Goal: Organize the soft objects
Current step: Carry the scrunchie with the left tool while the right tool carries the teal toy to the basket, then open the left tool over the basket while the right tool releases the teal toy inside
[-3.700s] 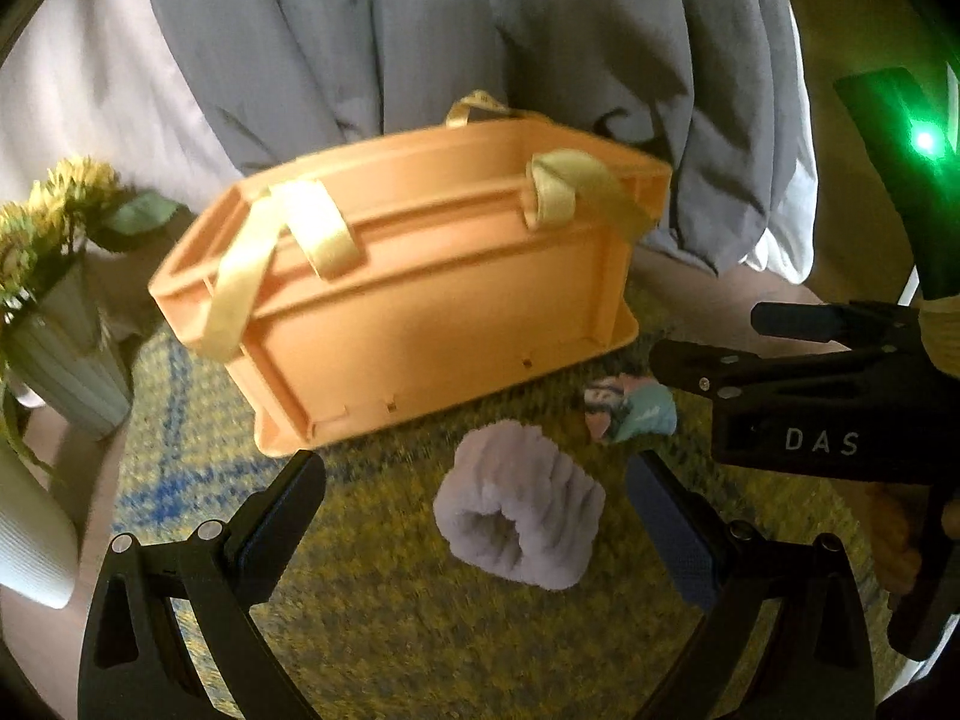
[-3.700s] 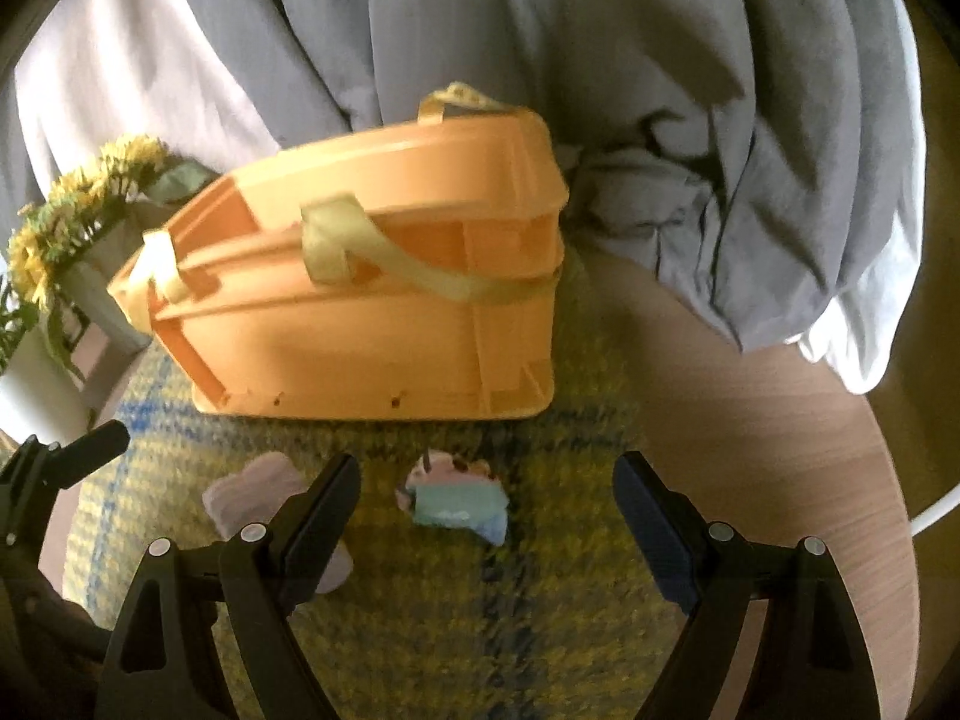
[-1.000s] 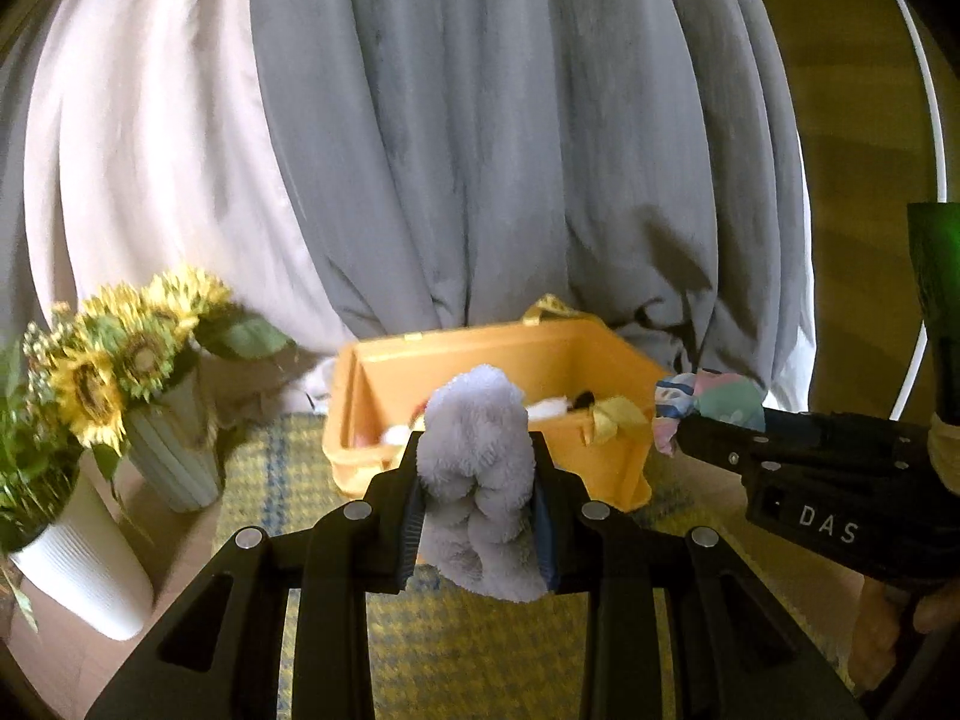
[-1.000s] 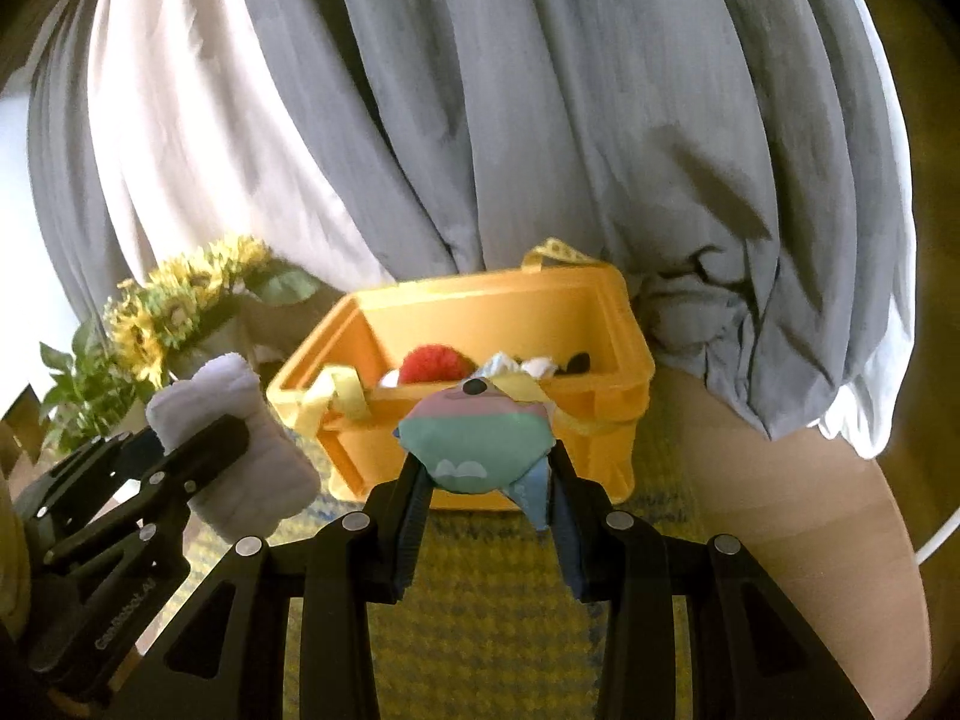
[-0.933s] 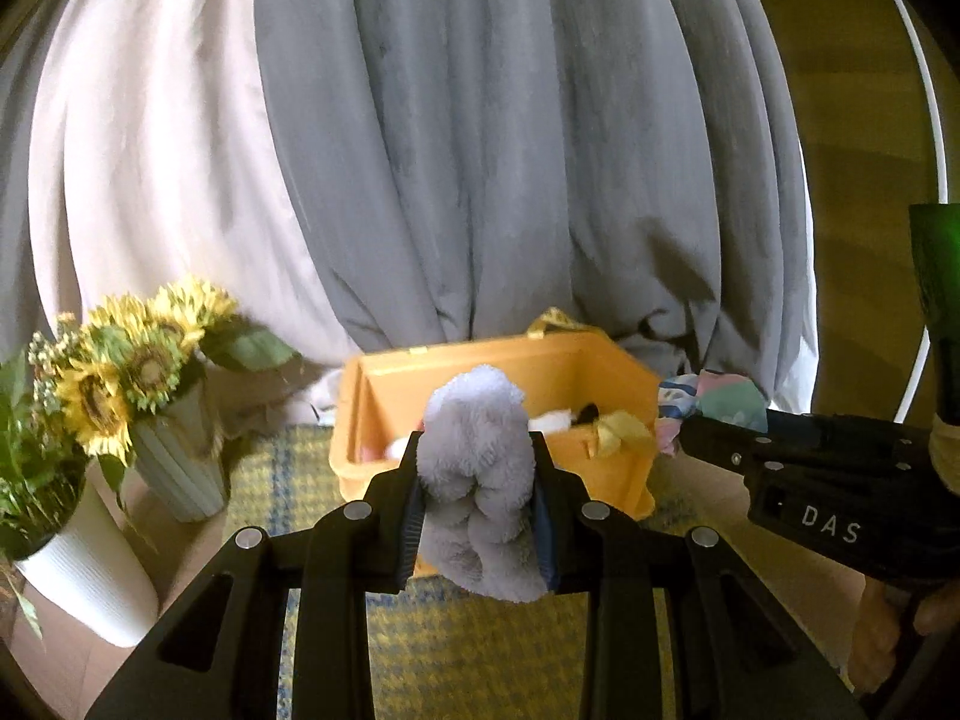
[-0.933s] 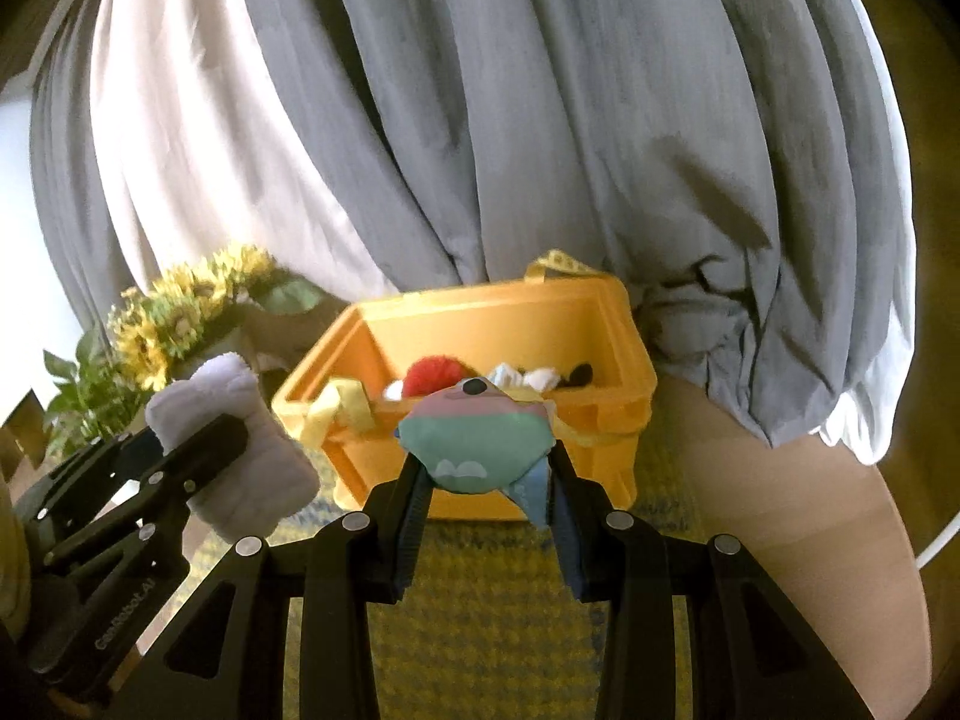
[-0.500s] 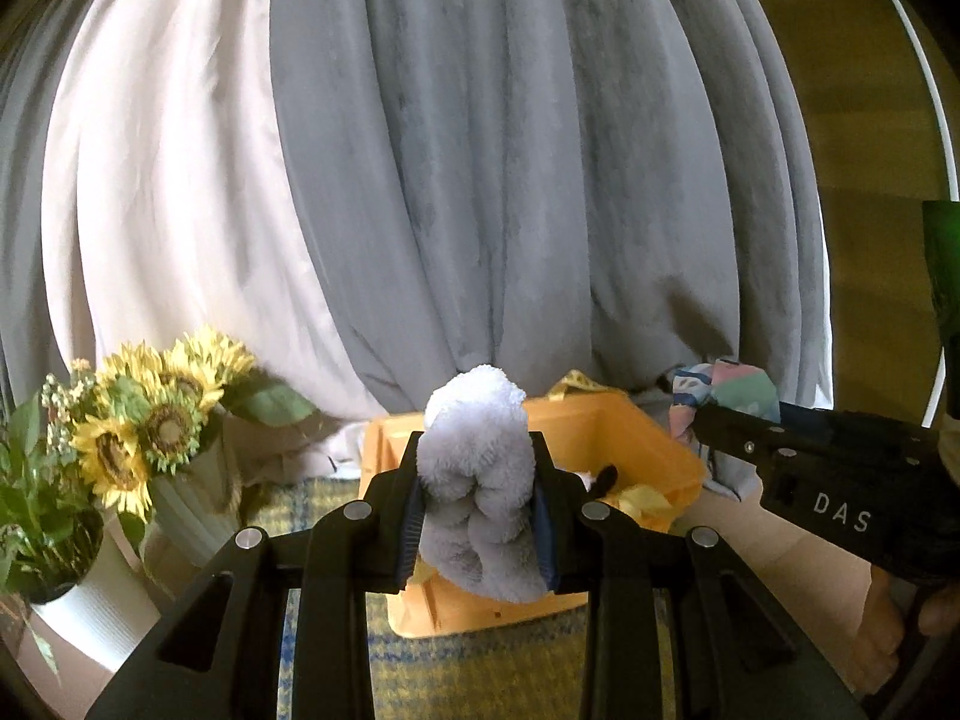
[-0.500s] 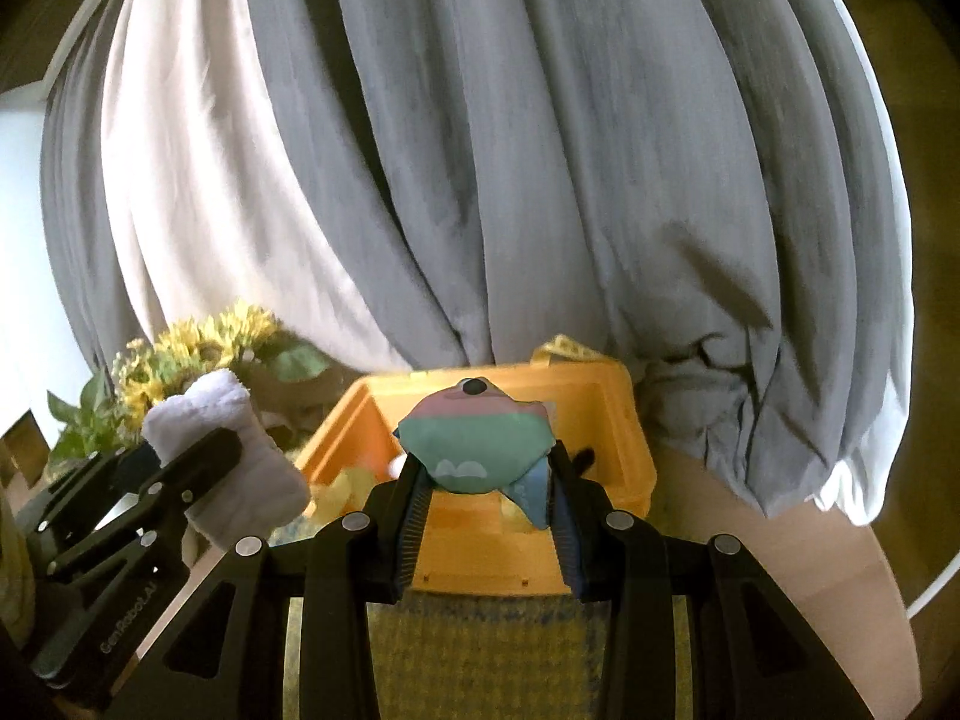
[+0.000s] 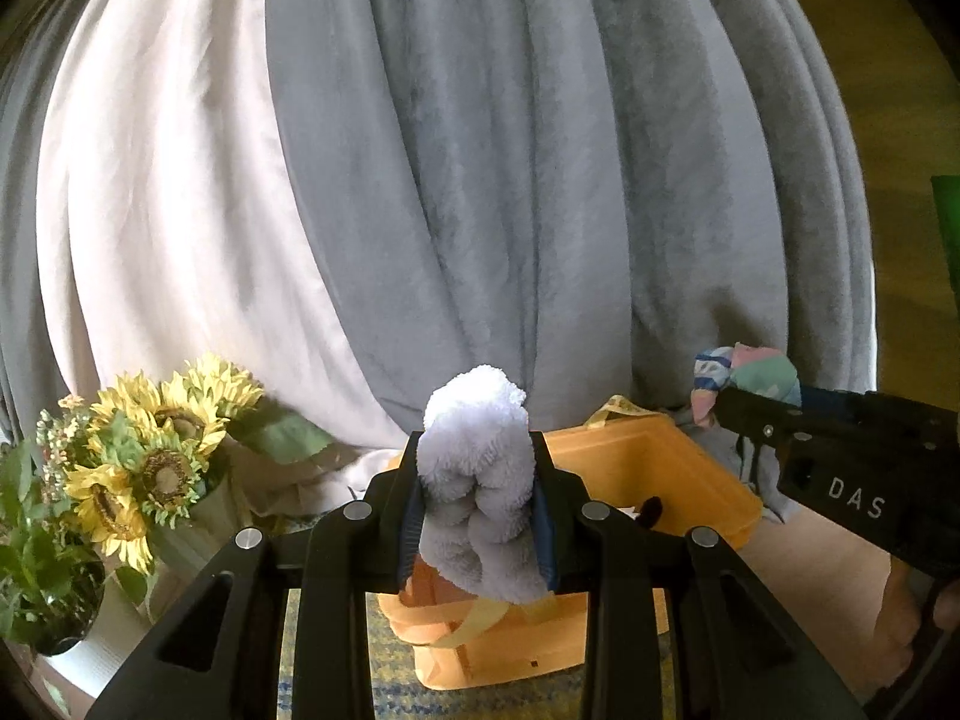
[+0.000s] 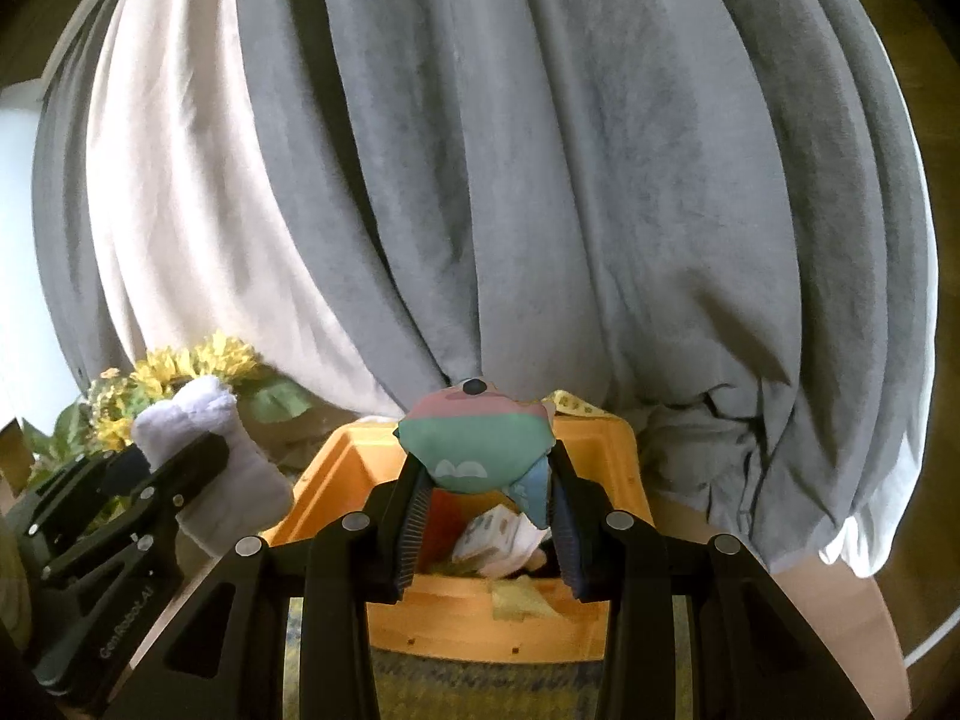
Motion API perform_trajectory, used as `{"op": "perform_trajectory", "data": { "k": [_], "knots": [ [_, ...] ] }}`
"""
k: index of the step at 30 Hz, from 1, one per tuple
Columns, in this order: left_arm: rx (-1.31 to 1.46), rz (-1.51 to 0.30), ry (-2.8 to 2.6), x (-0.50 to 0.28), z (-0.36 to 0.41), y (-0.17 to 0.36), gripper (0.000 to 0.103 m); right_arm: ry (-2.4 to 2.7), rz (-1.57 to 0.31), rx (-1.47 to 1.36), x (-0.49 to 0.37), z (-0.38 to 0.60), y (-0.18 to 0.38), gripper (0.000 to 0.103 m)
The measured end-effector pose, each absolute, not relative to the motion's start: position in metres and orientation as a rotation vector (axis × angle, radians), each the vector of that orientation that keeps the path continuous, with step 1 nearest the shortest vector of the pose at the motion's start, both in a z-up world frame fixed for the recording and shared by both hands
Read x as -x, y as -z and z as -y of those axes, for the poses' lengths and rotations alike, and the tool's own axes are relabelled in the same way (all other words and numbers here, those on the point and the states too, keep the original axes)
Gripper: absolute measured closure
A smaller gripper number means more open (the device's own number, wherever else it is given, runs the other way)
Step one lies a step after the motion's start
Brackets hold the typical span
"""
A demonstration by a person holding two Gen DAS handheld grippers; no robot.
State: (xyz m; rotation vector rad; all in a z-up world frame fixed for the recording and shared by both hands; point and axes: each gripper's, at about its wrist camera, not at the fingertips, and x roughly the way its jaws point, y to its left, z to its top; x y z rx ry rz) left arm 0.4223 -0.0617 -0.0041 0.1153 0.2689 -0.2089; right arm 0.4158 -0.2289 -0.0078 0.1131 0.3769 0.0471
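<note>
My left gripper (image 9: 477, 510) is shut on a fluffy lilac wristband (image 9: 477, 480), held up in front of the orange basket (image 9: 690, 474). In the right wrist view that wristband (image 10: 210, 456) shows at the left in the left gripper (image 10: 174, 468). My right gripper (image 10: 489, 510) is shut on a pink, green and blue plush toy (image 10: 474, 441), just above the near rim of the orange basket (image 10: 480, 606). The same toy (image 9: 750, 372) appears at the right of the left wrist view. Soft items lie inside the basket; a patterned white one (image 10: 498, 537) shows between my right fingers.
Sunflowers in a pale vase (image 9: 138, 468) and a leafy plant in a white pot (image 9: 36, 576) stand left of the basket. Grey and white curtains (image 9: 480, 180) hang close behind. A yellow-blue checked cloth (image 10: 480, 690) covers the wooden table (image 10: 840, 630).
Both grippers have risen and moved toward the basket with their loads; the basket now sits lower and nearer in both views, and more curtain fills the frames.
</note>
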Motion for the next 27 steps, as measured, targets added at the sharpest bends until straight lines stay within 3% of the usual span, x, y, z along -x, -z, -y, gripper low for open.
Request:
{"op": "perform_trajectory", "data": {
  "k": [17, 27],
  "knots": [
    [-0.15, -0.384, 0.216, -0.499, 0.074, 0.017, 0.073, -0.043, -0.509, -0.079, -0.492, 0.233, 0.02, 0.065],
    [-0.203, -0.495, 0.217, -0.525, 0.084, 0.05, 0.073, -0.042, -0.665, -0.081, -0.522, 0.237, 0.058, 0.065]
  ]
}}
